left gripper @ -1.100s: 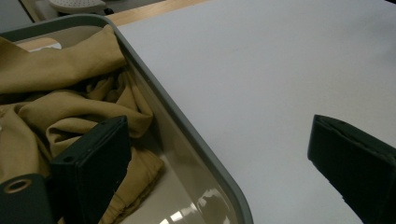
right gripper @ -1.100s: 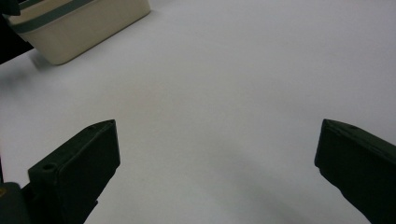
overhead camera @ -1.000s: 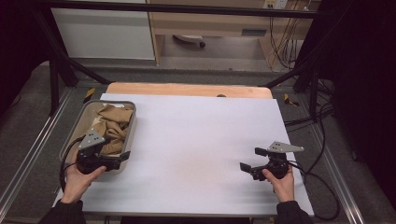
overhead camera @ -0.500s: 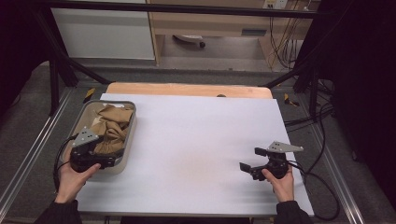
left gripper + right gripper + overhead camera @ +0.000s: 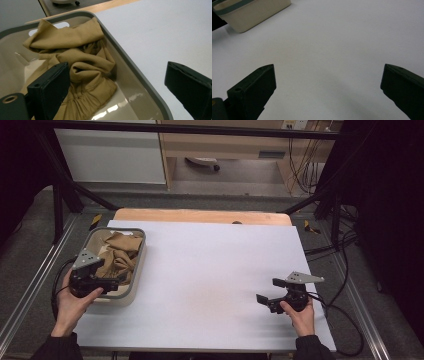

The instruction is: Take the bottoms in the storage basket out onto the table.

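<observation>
We saw a crumpled tan cloth garment (image 5: 80, 67) lying inside a beige plastic tub with a grey rim (image 5: 138, 265), which stood at the left edge of the white-covered bench (image 5: 215, 270). The left claw (image 5: 114, 283) hung over the tub's near end, its two black jaws set wide apart and holding nothing. In the left gripper view one jaw stood above the cloth inside the tub, while the other stood out past the rim, over bare bench. So the rim ran up between the jaws, and the cloth lay ahead of the claw and off to its inner side (a gathered, elastic-looking edge was the nearest part). We judged that the claw would need to shift inward and dip to bracket a fold.

The right claw (image 5: 270, 294) rested well apart, near the bench's right edge, jaws also spread and empty, pointing across bare bench towards the tub. The left hand (image 5: 72, 305) was plainly the nearer one.
</observation>
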Motion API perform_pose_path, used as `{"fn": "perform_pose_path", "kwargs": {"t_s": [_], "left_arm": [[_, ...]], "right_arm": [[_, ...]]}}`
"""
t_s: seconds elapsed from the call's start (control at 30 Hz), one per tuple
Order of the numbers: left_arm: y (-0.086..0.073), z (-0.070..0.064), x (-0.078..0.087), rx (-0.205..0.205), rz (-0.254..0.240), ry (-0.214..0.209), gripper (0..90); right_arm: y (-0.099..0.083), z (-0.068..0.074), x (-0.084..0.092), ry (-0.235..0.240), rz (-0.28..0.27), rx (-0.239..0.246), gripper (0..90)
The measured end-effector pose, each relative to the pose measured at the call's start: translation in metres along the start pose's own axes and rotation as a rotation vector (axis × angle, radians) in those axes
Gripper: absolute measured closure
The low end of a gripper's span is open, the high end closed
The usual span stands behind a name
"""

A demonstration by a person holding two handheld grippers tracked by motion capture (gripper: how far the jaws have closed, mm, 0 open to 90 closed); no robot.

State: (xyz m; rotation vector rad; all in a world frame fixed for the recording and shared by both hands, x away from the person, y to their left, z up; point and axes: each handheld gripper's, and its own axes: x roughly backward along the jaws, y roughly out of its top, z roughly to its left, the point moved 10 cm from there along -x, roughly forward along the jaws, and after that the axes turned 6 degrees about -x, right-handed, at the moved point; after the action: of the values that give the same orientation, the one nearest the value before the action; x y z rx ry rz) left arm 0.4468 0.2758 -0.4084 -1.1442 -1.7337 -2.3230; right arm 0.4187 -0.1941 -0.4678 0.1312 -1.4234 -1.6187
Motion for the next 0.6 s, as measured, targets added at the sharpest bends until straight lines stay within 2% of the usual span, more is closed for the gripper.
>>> {"fn": "perform_pose_path", "kwargs": {"t_s": [0.43, 0.6], "left_arm": [[0.011, 0.021, -0.012, -0.027, 0.067, 0.070, 6.3], [0.013, 0.031, -0.019, -0.020, 0.085, 0.091, 6.2]], "right_arm": [[0.000, -0.001, 0.001, -0.005, -0.003, 0.002, 0.6], [0.000, -0.001, 0.001, -0.006, -0.002, 0.003, 0.6]]}}
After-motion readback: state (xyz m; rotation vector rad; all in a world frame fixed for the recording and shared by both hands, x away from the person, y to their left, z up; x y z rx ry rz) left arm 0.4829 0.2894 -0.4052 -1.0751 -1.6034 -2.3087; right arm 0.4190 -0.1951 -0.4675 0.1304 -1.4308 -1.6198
